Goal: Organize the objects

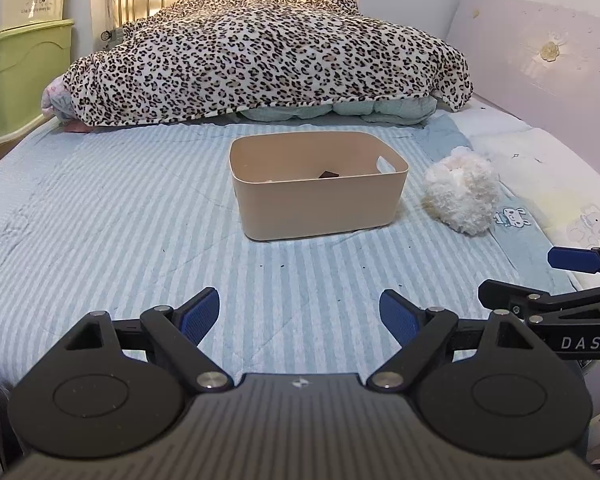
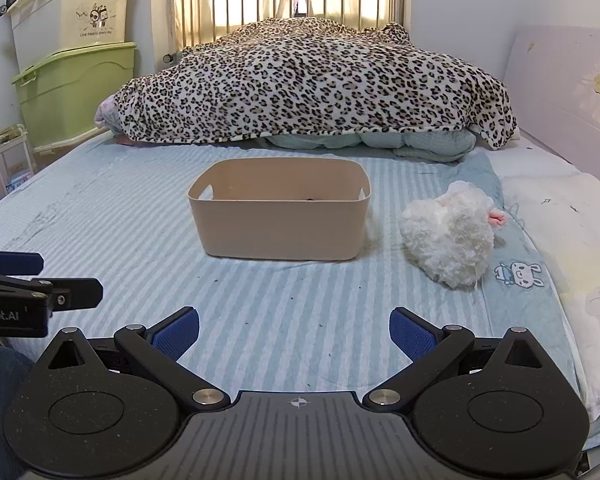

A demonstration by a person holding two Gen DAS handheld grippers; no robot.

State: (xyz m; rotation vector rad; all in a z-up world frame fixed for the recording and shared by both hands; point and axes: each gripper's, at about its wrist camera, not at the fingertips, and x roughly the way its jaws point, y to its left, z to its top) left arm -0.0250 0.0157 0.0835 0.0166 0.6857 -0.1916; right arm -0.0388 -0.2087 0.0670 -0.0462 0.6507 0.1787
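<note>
A beige plastic bin (image 1: 320,204) (image 2: 280,224) stands on the striped blue bed sheet, with a small dark object (image 1: 329,175) inside. A fluffy white plush toy (image 1: 462,194) (image 2: 448,236) lies on the sheet just right of the bin. My left gripper (image 1: 300,316) is open and empty, low over the sheet, well in front of the bin. My right gripper (image 2: 294,334) is open and empty, likewise in front of the bin. Each gripper shows at the edge of the other's view.
A heap of bedding under a leopard-print blanket (image 1: 268,56) (image 2: 312,80) fills the far bed. A lilac headboard (image 1: 540,64) runs along the right, with white pillows (image 2: 560,216) below it. Green and cream storage boxes (image 2: 76,80) stand at the left.
</note>
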